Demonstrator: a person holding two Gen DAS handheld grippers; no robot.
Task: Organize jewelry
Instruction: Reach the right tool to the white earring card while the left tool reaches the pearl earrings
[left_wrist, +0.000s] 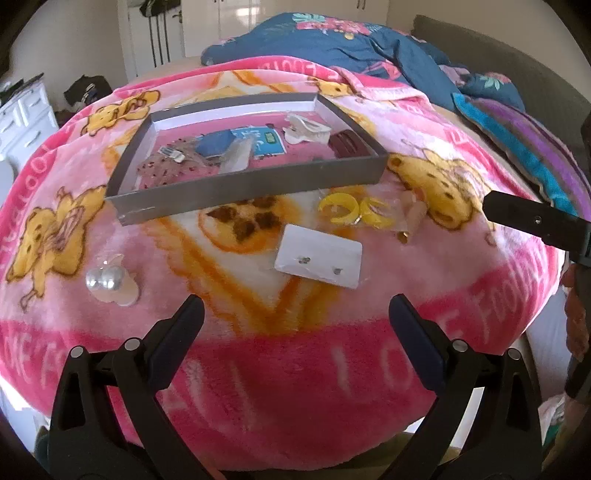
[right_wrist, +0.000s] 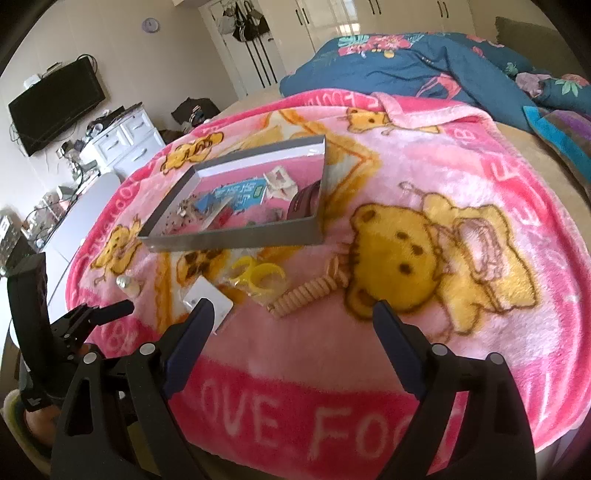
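Note:
A grey box (left_wrist: 255, 190) (right_wrist: 236, 240) lies on the pink blanket and holds several items, among them a white hair claw (left_wrist: 306, 129) and a blue packet (left_wrist: 258, 142). In front of it lie yellow rings (left_wrist: 351, 210) (right_wrist: 258, 275), a white earring card (left_wrist: 319, 260) (right_wrist: 208, 301), pearl earrings (left_wrist: 105, 278) (right_wrist: 123, 282) and a coiled beige hair tie (right_wrist: 310, 290). My left gripper (left_wrist: 297, 308) is open and empty, just short of the card. My right gripper (right_wrist: 291, 310) is open and empty, just short of the hair tie and rings.
The pink blanket (left_wrist: 295, 369) covers the bed. A blue floral duvet (left_wrist: 332, 44) is bunched at the far side. White drawers (right_wrist: 125, 144) and a wall television (right_wrist: 55, 107) stand to the left of the bed.

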